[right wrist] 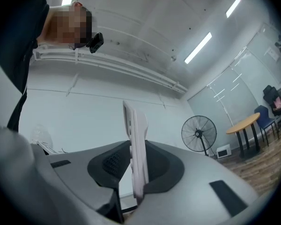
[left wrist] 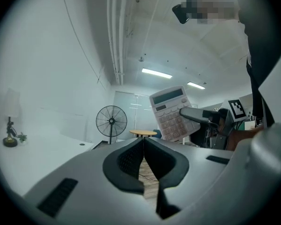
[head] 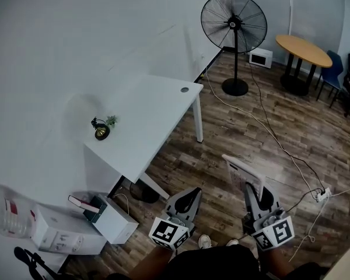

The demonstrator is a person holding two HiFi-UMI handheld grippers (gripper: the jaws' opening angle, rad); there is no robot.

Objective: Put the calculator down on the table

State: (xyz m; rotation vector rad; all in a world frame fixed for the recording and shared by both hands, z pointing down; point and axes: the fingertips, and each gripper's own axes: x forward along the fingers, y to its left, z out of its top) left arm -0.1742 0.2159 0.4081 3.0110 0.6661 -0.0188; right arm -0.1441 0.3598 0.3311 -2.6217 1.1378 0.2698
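A white calculator [head: 239, 171] is held upright in the air over the wooden floor, to the right of the white table [head: 154, 112]. My right gripper [head: 252, 191] is shut on its lower part. In the right gripper view the calculator [right wrist: 136, 139] stands edge-on, pinched between the two dark pads. My left gripper [head: 188, 194] hovers beside it, shut and empty. In the left gripper view its jaws [left wrist: 143, 143] meet with nothing between them, and the calculator [left wrist: 171, 112] shows its keys and display at the right.
A small dark ornament with a green sprig [head: 101, 128] stands on the table's left part. White boxes [head: 81, 226] lie on the floor by the table. A pedestal fan [head: 234, 25], a cable with a socket strip [head: 322, 195] and a round wooden table [head: 303, 50] lie beyond.
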